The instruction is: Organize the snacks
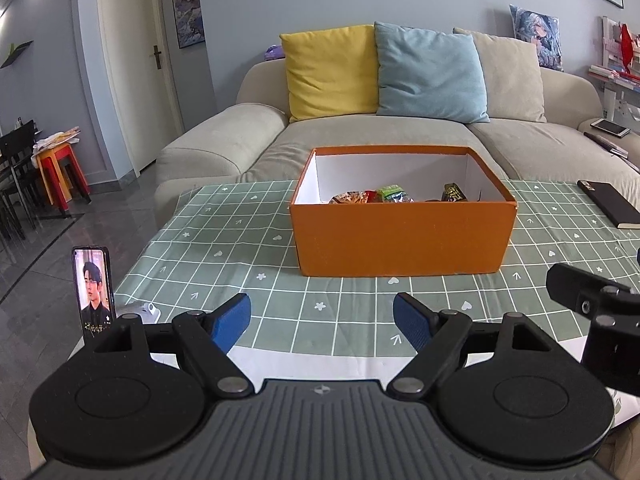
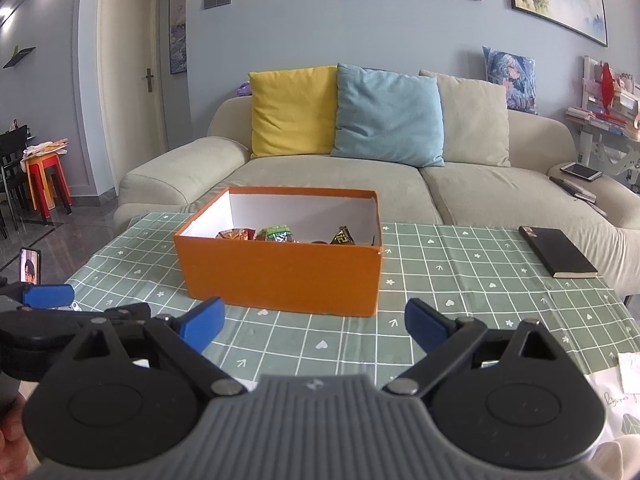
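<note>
An open orange box [image 1: 404, 236] with a white inside stands on the green checked tablecloth [image 1: 224, 248]. Several snack packets [image 1: 372, 196] lie in it, among them a green one [image 1: 391, 192] and a dark one [image 1: 454, 193]. The box also shows in the right wrist view [image 2: 280, 272], with the snacks [image 2: 276, 235] inside. My left gripper [image 1: 322, 320] is open and empty, low over the table's near edge, in front of the box. My right gripper [image 2: 314, 326] is open and empty, also in front of the box, to the right of the left one.
A phone [image 1: 94, 290] stands upright at the table's left edge. A black notebook [image 2: 558, 252] lies on the table at the right. A grey sofa [image 1: 360, 136] with yellow, blue and beige cushions stands behind the table. A white paper [image 2: 632, 372] lies at the near right.
</note>
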`<state>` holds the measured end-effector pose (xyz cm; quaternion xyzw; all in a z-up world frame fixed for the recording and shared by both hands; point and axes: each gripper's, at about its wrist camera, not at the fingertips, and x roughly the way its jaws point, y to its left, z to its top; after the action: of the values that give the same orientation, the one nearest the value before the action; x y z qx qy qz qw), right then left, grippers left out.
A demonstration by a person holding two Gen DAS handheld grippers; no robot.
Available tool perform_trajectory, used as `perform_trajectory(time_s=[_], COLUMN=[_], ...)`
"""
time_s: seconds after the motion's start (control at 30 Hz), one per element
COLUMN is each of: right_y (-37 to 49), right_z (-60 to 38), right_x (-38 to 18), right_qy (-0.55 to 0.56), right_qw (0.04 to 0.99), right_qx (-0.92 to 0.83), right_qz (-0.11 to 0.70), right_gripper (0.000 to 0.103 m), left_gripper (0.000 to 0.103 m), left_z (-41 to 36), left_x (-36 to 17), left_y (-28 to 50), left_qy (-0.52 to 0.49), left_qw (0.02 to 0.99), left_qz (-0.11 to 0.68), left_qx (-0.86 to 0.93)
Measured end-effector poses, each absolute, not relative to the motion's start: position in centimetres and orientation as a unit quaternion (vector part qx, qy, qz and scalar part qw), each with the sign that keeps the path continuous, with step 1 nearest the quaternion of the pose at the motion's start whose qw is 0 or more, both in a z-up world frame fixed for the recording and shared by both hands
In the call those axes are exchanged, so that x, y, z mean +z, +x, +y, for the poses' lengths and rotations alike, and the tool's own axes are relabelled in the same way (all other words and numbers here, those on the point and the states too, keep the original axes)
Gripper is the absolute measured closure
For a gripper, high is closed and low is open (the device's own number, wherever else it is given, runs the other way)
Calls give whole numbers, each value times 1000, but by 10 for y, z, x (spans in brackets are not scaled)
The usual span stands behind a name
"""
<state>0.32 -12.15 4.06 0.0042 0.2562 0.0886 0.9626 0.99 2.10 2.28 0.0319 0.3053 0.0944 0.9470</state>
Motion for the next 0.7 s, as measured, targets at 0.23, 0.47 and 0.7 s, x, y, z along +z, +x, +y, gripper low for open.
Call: perform_trajectory(time_s=[0.23, 0.47, 0.7], right_y=[2, 2, 0], right_z=[-123, -126, -129], right_x=[42, 42, 44], right_qy=[8, 13, 18], right_qw=[965, 967, 969], right_qx=[88, 79, 71], right_qz=[248, 243, 237], right_gripper=[9, 9, 9], left_gripper=[8, 8, 8], left_z=[19, 18, 16], left_x=[25, 32, 38], left_y=[8, 5, 4], left_qy=[31, 35, 41], left_qw=[950, 958, 962], left_qz=[299, 274, 259], left_qx=[81, 80, 78])
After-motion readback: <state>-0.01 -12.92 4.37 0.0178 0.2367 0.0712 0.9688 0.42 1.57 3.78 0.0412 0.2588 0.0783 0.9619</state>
